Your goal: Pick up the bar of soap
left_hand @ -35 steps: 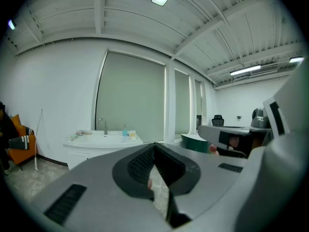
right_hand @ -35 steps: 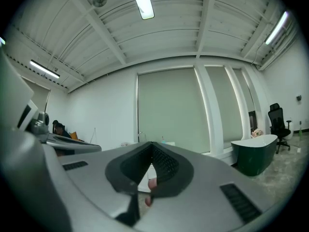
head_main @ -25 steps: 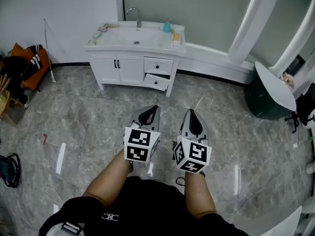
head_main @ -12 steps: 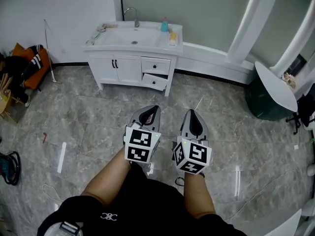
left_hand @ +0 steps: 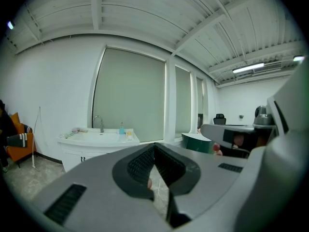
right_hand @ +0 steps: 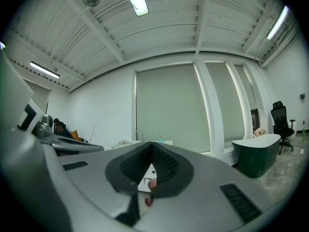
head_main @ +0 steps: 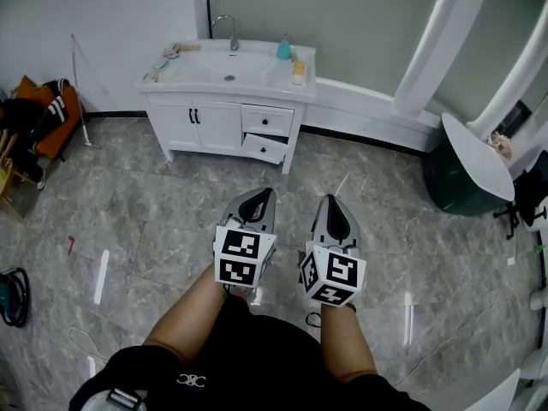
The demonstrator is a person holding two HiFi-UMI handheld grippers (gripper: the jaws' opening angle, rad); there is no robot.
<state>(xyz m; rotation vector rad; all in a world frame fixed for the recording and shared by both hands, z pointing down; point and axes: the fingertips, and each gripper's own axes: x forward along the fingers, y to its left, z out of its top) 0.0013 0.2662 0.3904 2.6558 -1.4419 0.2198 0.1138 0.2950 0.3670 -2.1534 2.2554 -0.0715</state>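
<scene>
Now, L gripper (head_main: 266, 193), R gripper (head_main: 330, 199) both closed, empty, soap (head_main: 297, 71) on far vanity (head_main: 218, 125)

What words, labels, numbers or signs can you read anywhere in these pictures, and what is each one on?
No word or number reads clearly.
Cube on the left gripper: black-and-white square markers, no text.
Cube on the right gripper: the same, no text.
Black shorts: a small white emblem, too small to read.
Blue bottle on the vanity: any label is too small to read.
</scene>
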